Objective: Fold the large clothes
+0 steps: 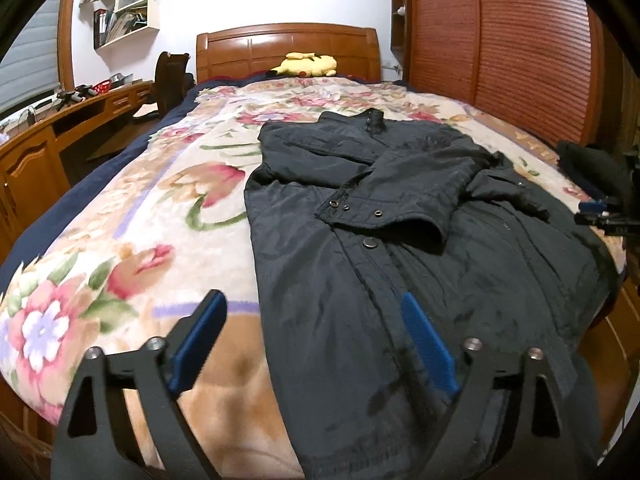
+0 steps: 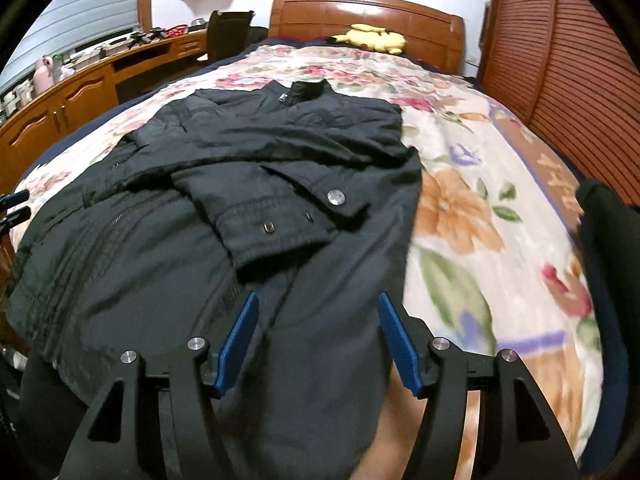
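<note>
A black jacket (image 1: pixel 400 208) lies flat on the floral bedspread (image 1: pixel 140 208), collar toward the headboard, both sleeves folded across its front. My left gripper (image 1: pixel 312 300) hovers above the jacket's near left hem, jaws wide apart, nothing between the blue pads (image 1: pixel 200 336). In the right wrist view the same jacket (image 2: pixel 224 208) fills the middle, a cuffed sleeve (image 2: pixel 288 216) with snaps lying on top. My right gripper (image 2: pixel 316 300) is open over the jacket's near right hem, its pads clear of the cloth. The right gripper also shows at the right edge (image 1: pixel 600 212) of the left wrist view.
A yellow plush toy (image 1: pixel 308 65) rests by the wooden headboard (image 1: pixel 288 44). A wooden desk (image 1: pixel 60 128) and a chair (image 1: pixel 172 76) run along the left of the bed. A slatted wooden wardrobe (image 1: pixel 500 40) stands on the right. A dark garment (image 2: pixel 604 216) lies at the bed's right edge.
</note>
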A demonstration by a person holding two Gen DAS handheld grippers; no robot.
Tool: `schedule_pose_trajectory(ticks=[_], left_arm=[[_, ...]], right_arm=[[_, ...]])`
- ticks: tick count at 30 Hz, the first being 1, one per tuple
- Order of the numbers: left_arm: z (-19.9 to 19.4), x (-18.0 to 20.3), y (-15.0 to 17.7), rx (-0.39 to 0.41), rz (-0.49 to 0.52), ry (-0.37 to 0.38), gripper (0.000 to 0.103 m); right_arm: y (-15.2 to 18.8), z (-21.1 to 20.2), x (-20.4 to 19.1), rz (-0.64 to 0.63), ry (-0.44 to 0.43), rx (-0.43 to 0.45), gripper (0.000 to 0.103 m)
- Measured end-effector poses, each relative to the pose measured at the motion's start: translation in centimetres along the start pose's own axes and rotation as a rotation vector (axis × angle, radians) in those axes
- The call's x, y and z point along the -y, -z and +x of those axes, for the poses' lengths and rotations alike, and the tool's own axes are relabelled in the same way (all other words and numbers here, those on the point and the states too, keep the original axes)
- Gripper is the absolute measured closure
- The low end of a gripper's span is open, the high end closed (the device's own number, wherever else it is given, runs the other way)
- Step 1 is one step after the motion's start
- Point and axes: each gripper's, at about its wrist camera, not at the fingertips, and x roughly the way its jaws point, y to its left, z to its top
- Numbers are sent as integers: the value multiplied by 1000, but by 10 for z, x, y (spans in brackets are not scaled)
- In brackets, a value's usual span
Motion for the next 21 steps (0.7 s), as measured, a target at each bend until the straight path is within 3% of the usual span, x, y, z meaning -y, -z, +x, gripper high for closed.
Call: schedule_pose_trajectory(ticks=[2, 14, 21], left_arm=[[-5, -1, 5, 4, -16, 7, 1], [-8, -16, 38, -49, -53, -48, 1], [-7, -16, 53, -57, -60, -34, 1]], right_arm=[[8, -6, -2, 14, 5, 1, 39], [41, -30, -14, 34, 28, -2, 39], [55, -35, -10, 43, 44, 3, 39]])
